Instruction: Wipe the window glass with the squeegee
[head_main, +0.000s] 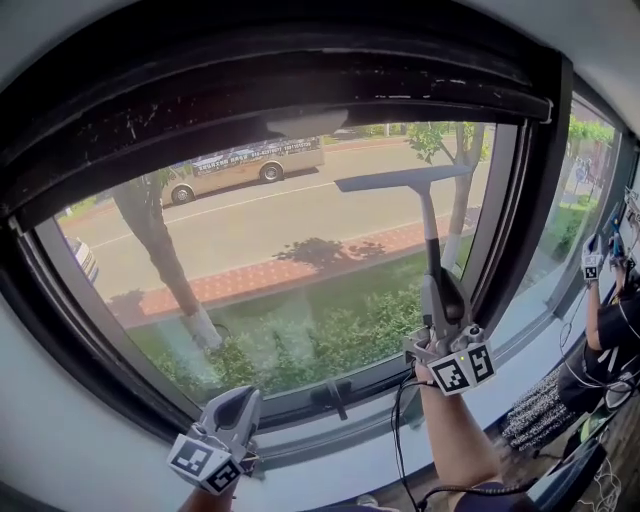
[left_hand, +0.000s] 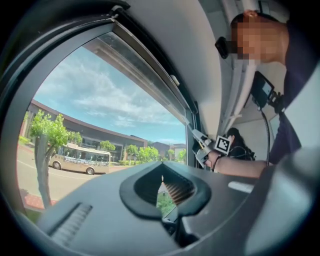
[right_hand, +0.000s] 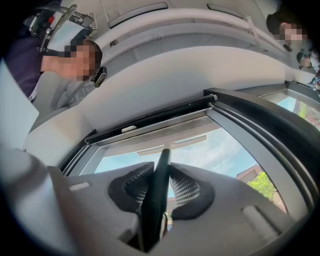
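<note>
The big clear window glass sits in a thick dark window frame. The grey squeegee with a long handle and a flat wide blade on top is up at the right side of the glass. Its blade lies level, high on the pane, and its handle runs straight down from the middle of the blade.

The right gripper holds the bottom of that handle. In the right gripper view, its two jaws press on the dark handle from both sides, and the handle stands up between them toward the top of the window. A bare arm reaches up under this gripper.

The left gripper is low down, near the bottom edge of the frame, well apart from the squeegee. In the left gripper view, its jaws are almost together. Only a thin slit shows between them, and there is nothing in it.

Outside the glass are a tan bus on a road, a grey tree trunk and green bushes. Another person stands at the far right, next to the window.
</note>
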